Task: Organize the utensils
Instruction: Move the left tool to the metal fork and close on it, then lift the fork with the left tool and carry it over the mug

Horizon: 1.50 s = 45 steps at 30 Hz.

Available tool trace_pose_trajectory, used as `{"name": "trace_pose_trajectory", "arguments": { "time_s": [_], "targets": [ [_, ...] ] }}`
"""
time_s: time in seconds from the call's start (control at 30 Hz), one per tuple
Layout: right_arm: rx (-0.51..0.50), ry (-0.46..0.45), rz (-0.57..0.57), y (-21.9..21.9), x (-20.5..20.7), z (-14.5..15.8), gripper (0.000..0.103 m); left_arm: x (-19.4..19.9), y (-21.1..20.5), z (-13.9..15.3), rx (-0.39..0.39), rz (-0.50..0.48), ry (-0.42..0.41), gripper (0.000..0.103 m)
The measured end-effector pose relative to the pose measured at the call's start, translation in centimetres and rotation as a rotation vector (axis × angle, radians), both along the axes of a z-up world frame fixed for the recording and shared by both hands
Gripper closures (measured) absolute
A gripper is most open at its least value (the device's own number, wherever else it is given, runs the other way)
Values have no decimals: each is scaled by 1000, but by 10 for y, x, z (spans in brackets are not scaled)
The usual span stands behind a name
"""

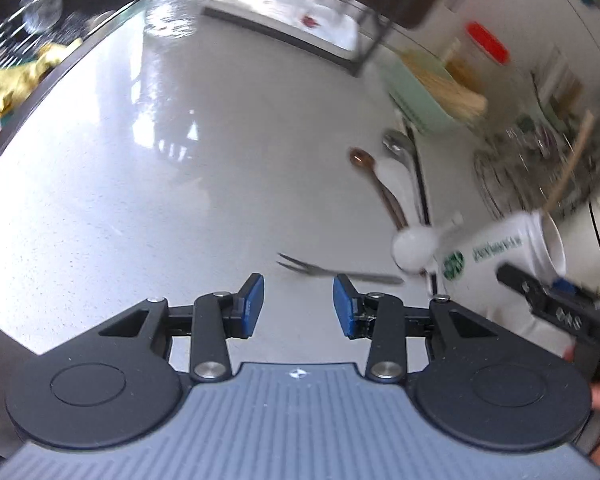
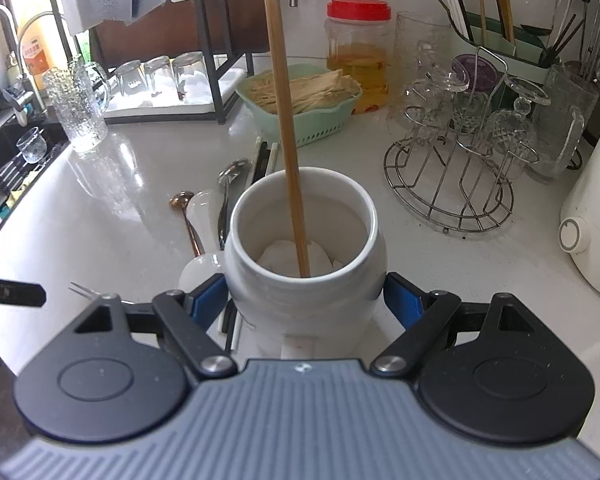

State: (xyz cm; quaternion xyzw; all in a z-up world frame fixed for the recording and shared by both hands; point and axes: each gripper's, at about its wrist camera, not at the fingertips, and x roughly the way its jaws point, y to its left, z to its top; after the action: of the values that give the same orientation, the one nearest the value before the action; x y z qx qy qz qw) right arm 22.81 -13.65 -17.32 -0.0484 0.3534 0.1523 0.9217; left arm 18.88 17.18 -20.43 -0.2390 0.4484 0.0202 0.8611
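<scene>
My right gripper (image 2: 304, 300) is shut on a white ceramic jar (image 2: 303, 248) with a wooden chopstick (image 2: 284, 120) standing in it. The jar (image 1: 499, 256) also shows in the left wrist view, tilted, with the right gripper's finger (image 1: 539, 292) on it. My left gripper (image 1: 298, 304) is open and empty, just above the counter. A small two-tine fork (image 1: 331, 270) lies right ahead of its pads. A copper spoon (image 1: 373, 180), a steel spoon (image 1: 399, 148), a white ceramic spoon (image 1: 413, 250) and chopsticks (image 2: 264, 160) lie on the counter beyond.
A green basket (image 2: 300, 100) of dried sticks, a red-lidded jar (image 2: 357, 56), a wire glass rack (image 2: 459, 160), a glass pitcher (image 2: 78, 108) and a white appliance (image 2: 591, 220) ring the counter. A sink (image 2: 16, 160) is at the left edge.
</scene>
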Motion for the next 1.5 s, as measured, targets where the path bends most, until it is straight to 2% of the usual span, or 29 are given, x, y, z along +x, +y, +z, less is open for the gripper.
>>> {"name": "trace_pose_trajectory", "arguments": {
  "time_s": [0.13,0.23,0.43,0.57,0.77,1.03,1.13,1.27,1.5],
  "targets": [
    [0,-7,-16,1,-3,-1,16,7,17,-20,-28,0,1,60],
    [-4,-6,-29,2,-5,-1,16,8,25,-28,-82,-6,-33,61],
    [-6,-4,-44,3,-6,-1,16,12,24,-41,-145,-36,-54,61],
    [4,-2,-48,1,-7,-1,16,15,19,-49,-153,-46,-50,70],
    [5,-10,-32,0,-9,-2,16,15,16,-51,-158,-37,-74,71],
    [-1,-17,-31,1,-9,-1,16,20,21,-53,-169,-28,-69,85],
    [-2,-21,-32,2,-10,-2,16,22,20,-55,-165,-18,-53,94],
    [-7,-24,-34,3,-10,-2,16,23,17,-52,-139,-17,-49,95],
    [-7,-27,-66,7,-10,-2,16,30,12,-37,-86,-72,-71,97]
  ]
}}
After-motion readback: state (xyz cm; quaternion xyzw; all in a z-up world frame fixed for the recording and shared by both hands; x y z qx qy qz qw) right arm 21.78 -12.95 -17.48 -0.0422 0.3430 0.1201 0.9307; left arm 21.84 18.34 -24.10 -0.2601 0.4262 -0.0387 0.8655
